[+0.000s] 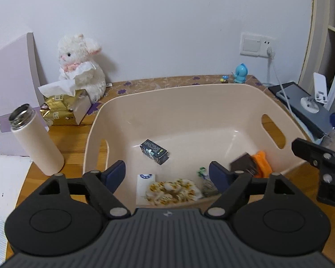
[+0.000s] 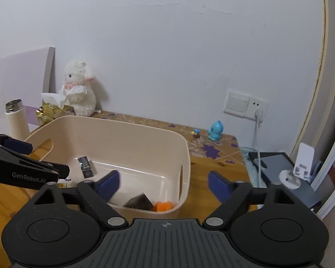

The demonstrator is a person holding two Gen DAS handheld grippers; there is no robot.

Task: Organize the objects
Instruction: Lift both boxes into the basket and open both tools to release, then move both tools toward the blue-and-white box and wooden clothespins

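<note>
A beige plastic bin [image 1: 167, 102] [image 2: 114, 131] with cut-out handles sits on the wooden table. Inside lie a small dark box [image 1: 154, 151] [image 2: 85, 167], a white packet [image 1: 144, 182], a yellow-flowered cloth [image 1: 173, 191], a blurred dark brush-like item [image 1: 244, 163] [image 2: 138, 201] and an orange piece [image 1: 262, 164] [image 2: 163, 206]. My left gripper [image 1: 167, 174] hangs open over the bin's near side, holding nothing. My right gripper [image 2: 163, 184] is open above the bin's right corner, empty. The left gripper [image 2: 22, 167] also shows at the left edge of the right wrist view.
A lidless cream flask [image 1: 36, 140] stands left of the bin. Behind it are a gold tissue pack [image 1: 62, 109] and a white plush rabbit [image 1: 82, 67]. A blue toy figure [image 1: 240, 73] stands by the wall socket [image 1: 255, 44]. A tablet [image 1: 301, 105] and a white stand [image 1: 319, 93] lie right.
</note>
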